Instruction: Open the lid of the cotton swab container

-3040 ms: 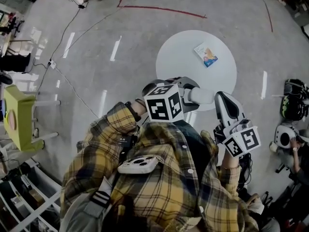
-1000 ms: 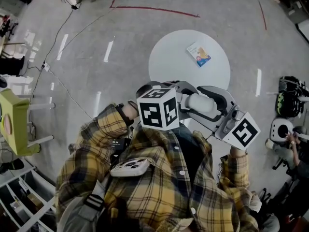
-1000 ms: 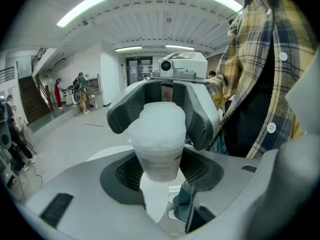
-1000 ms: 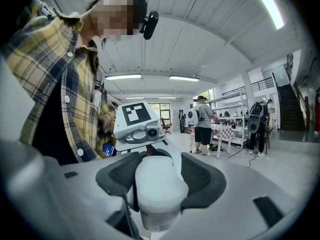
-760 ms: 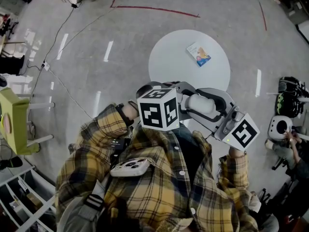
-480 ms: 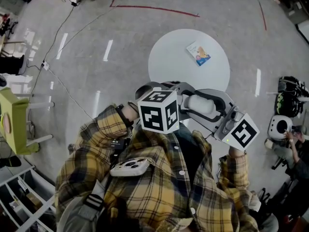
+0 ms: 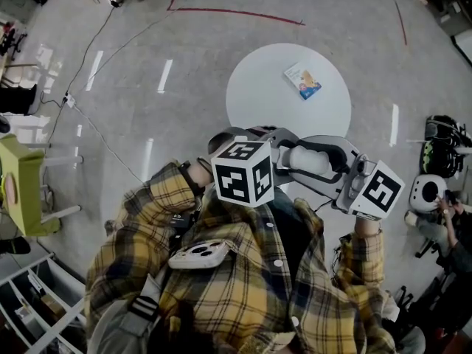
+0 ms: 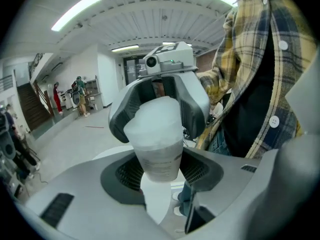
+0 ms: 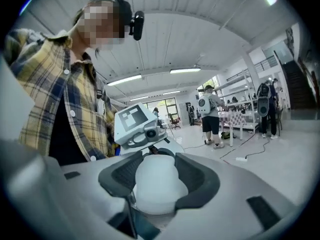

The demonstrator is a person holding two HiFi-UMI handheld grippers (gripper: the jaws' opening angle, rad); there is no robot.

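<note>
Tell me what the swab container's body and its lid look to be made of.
Container body: probably thin translucent plastic, smooth and cloudy, with faint print on its wall. Lid: seemingly similar plastic, frosted matte white, a rounded moulded dome with soft highlights; its stiffness can't be judged.

White round table (image 7: pixel 254 102) carries one packet (image 7: pixel 303 80) (colourful).

A long-sleeved flannel shirt (image 7: pixel 243 293) in yellow, navy and white plaid fills the lower half of the head view, with white buttons (image 7: pixel 278 263) down its open front over a dark top (image 7: pixel 295 231). A white device (image 7: pixel 200 254) sits at lower centre, and a grey strap (image 7: pixel 153 303) crosses the lower left.
</note>
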